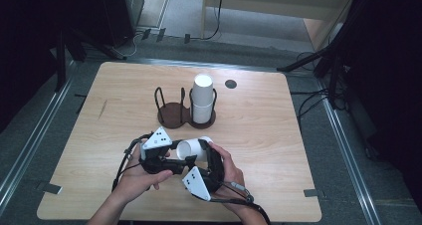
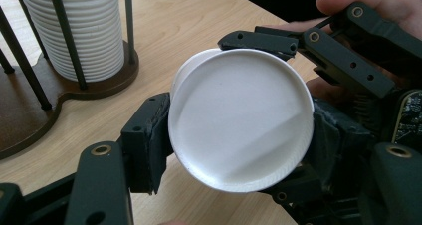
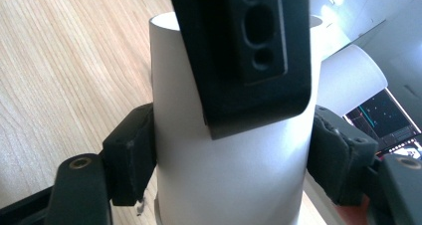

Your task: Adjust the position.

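From the high view, a white cup (image 1: pixel 191 148) lies on its side above the near part of the wooden table (image 1: pixel 259 125). The left gripper (image 1: pixel 175 161) and the right gripper (image 1: pixel 211 161) both hold it. Farther back, a stack of cups (image 1: pixel 202 98) stands in a dark cup rack (image 1: pixel 175 113).

In the left gripper view, the cup's round bottom (image 2: pixel 241 118) faces the camera. One black pad (image 2: pixel 147 140) presses each side, so the jaws are closed on it.

In the right gripper view, the cup's side (image 3: pixel 229 165) sits tight between the two pads (image 3: pixel 130 153). The other gripper's jaw lies across its front.
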{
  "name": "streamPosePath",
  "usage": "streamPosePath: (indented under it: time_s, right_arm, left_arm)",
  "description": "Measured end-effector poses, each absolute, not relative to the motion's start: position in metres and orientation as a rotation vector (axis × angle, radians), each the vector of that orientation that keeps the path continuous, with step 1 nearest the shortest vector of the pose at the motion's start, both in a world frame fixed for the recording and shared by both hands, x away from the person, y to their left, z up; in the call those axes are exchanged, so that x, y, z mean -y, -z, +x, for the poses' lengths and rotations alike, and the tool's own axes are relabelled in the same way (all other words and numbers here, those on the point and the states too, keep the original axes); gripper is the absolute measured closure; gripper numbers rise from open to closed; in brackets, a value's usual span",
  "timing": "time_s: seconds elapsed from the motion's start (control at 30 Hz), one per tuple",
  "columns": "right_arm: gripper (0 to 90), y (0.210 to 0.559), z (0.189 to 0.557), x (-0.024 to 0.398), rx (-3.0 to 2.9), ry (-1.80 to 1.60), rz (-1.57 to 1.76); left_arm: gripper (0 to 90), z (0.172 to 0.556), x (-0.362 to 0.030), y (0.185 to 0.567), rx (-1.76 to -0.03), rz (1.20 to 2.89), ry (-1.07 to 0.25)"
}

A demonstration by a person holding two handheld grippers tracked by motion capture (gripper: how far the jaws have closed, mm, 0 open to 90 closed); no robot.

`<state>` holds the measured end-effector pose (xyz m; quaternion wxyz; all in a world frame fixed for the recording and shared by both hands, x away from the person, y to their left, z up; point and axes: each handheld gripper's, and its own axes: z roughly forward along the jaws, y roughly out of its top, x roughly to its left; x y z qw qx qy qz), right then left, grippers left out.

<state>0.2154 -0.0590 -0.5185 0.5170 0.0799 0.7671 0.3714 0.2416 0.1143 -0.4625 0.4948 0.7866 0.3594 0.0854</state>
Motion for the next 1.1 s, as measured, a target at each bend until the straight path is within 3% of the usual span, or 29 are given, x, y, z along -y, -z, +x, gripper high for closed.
streamPosePath:
  time_s: [0.23,0.47,1.1]
  right_arm:
    - [23.9,0.519,0.215,0.06,-1.841,-0.891,0.198]
    - [12.6,0.515,0.214,0.061,-1.85,-0.913,0.21]
    - [11.4,0.502,0.217,0.072,-1.832,-1.011,0.319]
  left_arm:
    - [35.3,0.243,-0.117,0.463,-0.87,1.889,-0.189]
    - [35.4,0.244,-0.12,0.463,-0.881,1.864,-0.196]
    - [35.3,0.246,-0.136,0.461,-0.921,1.737,-0.308]
